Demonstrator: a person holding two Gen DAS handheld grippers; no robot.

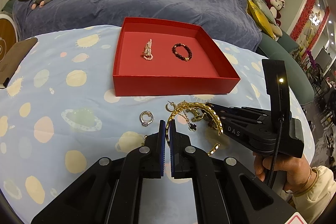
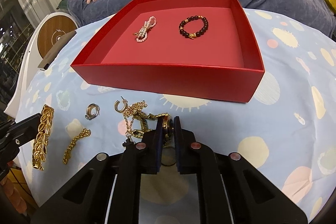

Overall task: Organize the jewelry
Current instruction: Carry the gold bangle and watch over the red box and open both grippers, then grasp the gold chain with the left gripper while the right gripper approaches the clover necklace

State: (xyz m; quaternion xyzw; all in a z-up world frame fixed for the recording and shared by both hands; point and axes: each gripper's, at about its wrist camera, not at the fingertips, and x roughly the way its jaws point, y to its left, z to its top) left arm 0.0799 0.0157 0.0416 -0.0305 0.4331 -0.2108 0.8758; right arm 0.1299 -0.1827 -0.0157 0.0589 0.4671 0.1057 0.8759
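Two hand-held tools work a cluster of jewelry on a counter [image 2: 294,68] covered with a blue spotted cloth. The red box [image 1: 174,85] stands open just beyond the cluster, so each piece needs only a short carry over its near wall. Inside it a pearl bracelet [image 1: 148,50] and a dark beaded bracelet [image 1: 182,51] lie well apart on the floor, which suggests pieces are being laid out singly rather than heaped.

The left tool [image 1: 167,129] is closed on the wide gold leaf-link bracelet [image 1: 212,117], its blue pads pinching the band edge-on; the band arches out of the grip to the right, and in the right wrist view it hangs in a long curve [image 2: 42,135]. Gripping across the thin edge probably keeps the flat links from sliding.

The right tool [image 2: 169,125] is clamped on a gold-toned watch [image 2: 167,129], the case held between the pads while its bracelet links trail back into the tangle of gold chains [image 2: 134,112]. That trailing contact is a likely snag if the watch is lifted.

Unheld on the cloth: a silver ring set [image 1: 146,117], a small gold hoop earring [image 2: 120,107], a short gold chain bracelet [image 2: 76,145] and a black clover charm [image 1: 192,127].
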